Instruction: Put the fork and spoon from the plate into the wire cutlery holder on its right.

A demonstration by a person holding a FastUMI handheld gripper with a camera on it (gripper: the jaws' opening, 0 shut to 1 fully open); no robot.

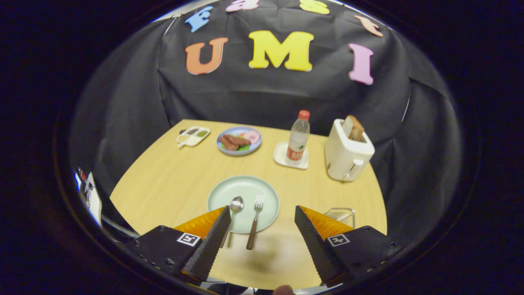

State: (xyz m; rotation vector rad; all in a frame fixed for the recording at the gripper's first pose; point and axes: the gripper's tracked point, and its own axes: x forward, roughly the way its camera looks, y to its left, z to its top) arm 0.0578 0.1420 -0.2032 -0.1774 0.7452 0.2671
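A pale green plate (pixel 245 190) lies on the wooden table just ahead of my fingers. On it rest a spoon (pixel 233 211) and a fork (pixel 254 221), side by side, handles pointing toward me and reaching over the plate's near rim. The spoon lies close beside my left finger (pixel 213 241); the fork lies between the two fingers. The wire cutlery holder (pixel 340 215) stands to the right of the plate, partly hidden behind my right finger (pixel 315 241). My gripper (pixel 262 211) hovers above the table, open, holding nothing.
Beyond the plate stand a water bottle (pixel 298 139) on a white coaster (pixel 282 157), a white toaster (pixel 347 153) with bread in it, a blue plate of food (pixel 239 140) and a small sauce tray (pixel 193 136). The table's (pixel 163 180) curved edges fall away left and right.
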